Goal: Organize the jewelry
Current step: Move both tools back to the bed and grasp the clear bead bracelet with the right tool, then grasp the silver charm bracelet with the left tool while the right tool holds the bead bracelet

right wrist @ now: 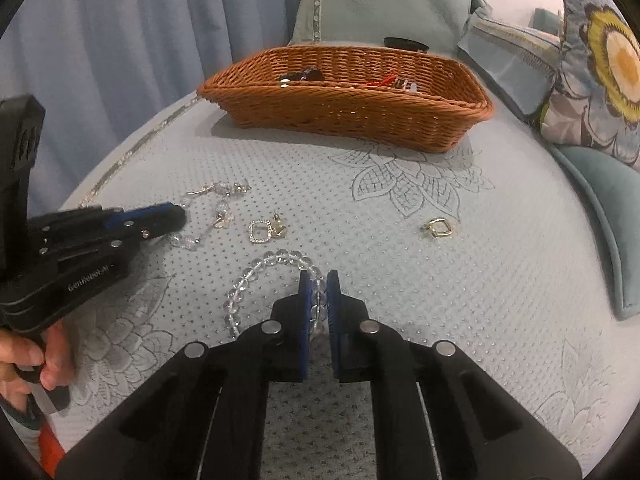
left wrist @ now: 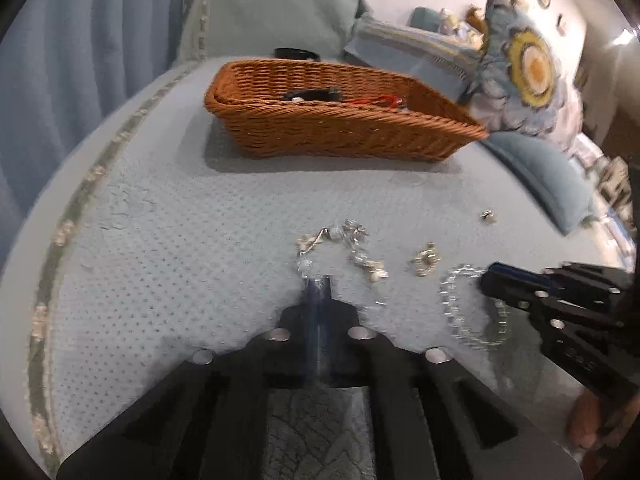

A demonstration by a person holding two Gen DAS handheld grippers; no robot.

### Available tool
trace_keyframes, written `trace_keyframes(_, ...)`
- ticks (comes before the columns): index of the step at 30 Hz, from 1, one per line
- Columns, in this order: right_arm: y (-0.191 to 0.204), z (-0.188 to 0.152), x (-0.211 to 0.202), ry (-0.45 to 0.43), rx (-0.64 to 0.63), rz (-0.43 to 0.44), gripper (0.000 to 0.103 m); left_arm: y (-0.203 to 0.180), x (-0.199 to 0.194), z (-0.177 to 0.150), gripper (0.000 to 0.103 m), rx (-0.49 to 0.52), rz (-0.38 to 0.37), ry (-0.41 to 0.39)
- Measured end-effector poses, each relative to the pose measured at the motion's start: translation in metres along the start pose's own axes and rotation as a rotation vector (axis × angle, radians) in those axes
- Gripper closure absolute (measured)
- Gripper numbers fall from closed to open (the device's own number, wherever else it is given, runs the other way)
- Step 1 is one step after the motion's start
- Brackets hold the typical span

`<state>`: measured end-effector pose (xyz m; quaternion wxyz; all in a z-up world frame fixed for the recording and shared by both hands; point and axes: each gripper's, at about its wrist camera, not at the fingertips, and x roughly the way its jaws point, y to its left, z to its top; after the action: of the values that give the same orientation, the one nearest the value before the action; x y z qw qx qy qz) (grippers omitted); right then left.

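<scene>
A brown wicker basket [left wrist: 328, 128] [right wrist: 352, 108] stands at the far side of the pale blue bed cover and holds a few pieces. My left gripper [left wrist: 319, 286] [right wrist: 178, 216] is shut on the near end of a crystal necklace [left wrist: 352, 248] [right wrist: 218, 212] lying on the cover. My right gripper [right wrist: 319, 280] [left wrist: 486, 280] is shut on a clear bead bracelet [right wrist: 272, 268] [left wrist: 460, 304], pinching its right side. A square gold earring [right wrist: 266, 230] [left wrist: 426, 260] lies between them. Another gold earring [right wrist: 438, 228] [left wrist: 489, 216] lies further right.
Blue curtains [right wrist: 120, 40] hang at the back left. A teal pillow [left wrist: 276, 12] [right wrist: 380, 0] stands behind the basket, with a black object [right wrist: 404, 43] by it. A floral cushion [right wrist: 600, 60] and a teal cushion [right wrist: 608, 216] lie along the right.
</scene>
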<state>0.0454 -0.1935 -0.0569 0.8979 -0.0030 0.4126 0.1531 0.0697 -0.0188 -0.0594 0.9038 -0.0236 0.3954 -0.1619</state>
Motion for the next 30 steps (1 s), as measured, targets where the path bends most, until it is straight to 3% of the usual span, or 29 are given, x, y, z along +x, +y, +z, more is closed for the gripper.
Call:
trace_keyframes(7,0.003,0.002,-0.013,-0.048,-0.007,0.019,0.097,0.004,-0.011,0.0,0.103,-0.024,-0.053,-0.03)
trace_keyframes(12,0.001,0.006,-0.029,-0.111,0.005,0.04,0.097,0.004,-0.028,0.005,0.103,-0.038,-0.118,-0.099)
trace_keyframes(19,-0.005,0.009,-0.038,-0.143,0.023,0.059,0.097,0.022,-0.032,0.015,0.103,-0.087,-0.098,-0.118)
trace_keyframes(21,-0.006,0.009,-0.036,-0.135,0.027,0.063,0.097,0.021,-0.024,0.018,0.083,-0.084,-0.091,-0.096)
trace_keyframes(22,-0.006,0.009,-0.034,-0.13,0.028,0.063,0.097,0.02,-0.021,0.019,0.065,-0.079,-0.082,-0.093)
trace_keyframes(23,-0.006,0.009,-0.033,-0.127,0.029,0.064,0.097,0.018,-0.018,0.019,0.057,-0.069,-0.068,-0.091)
trace_keyframes(26,-0.008,0.008,-0.032,-0.122,0.034,0.072,0.097,0.01,0.002,0.018,0.057,-0.031,-0.019,-0.037)
trace_keyframes(28,-0.008,0.009,-0.031,-0.118,0.038,0.076,0.097,-0.002,0.018,0.014,0.057,0.033,0.057,0.022)
trace_keyframes(30,-0.008,0.009,-0.029,-0.114,0.041,0.075,0.097,-0.01,0.02,0.013,0.057,0.078,0.107,0.033)
